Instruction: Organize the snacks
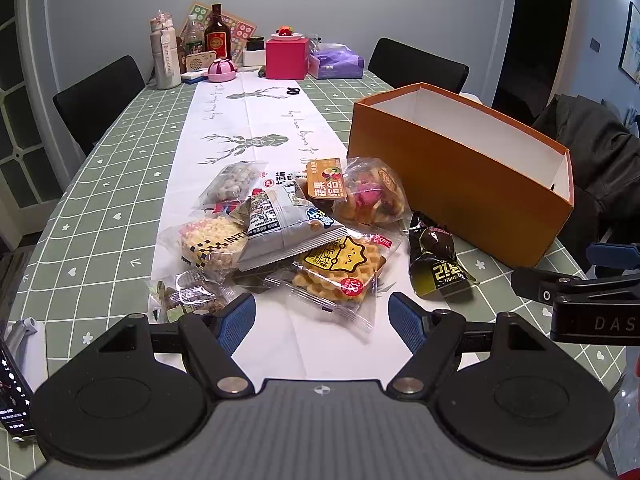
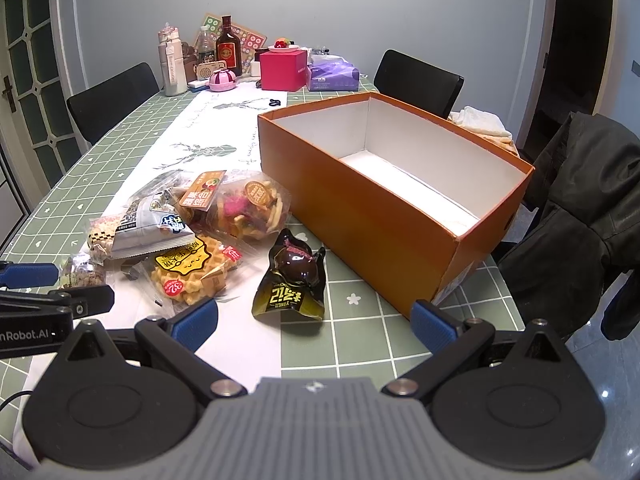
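A pile of snack packets lies on the white table runner: a waffle pack, a grey-blue bag, a dried fruit bag, a puffed rice bar and a small brown cookie pack. A dark chocolate pack lies apart, beside an orange box that is open and empty. My left gripper is open and empty just before the pile. My right gripper is open and empty in front of the chocolate pack and the box corner.
The table's far end holds bottles, a pink box, a tissue pack and a pink bowl. Black chairs stand at both sides. A dark jacket hangs at the right. A phone lies at the near left.
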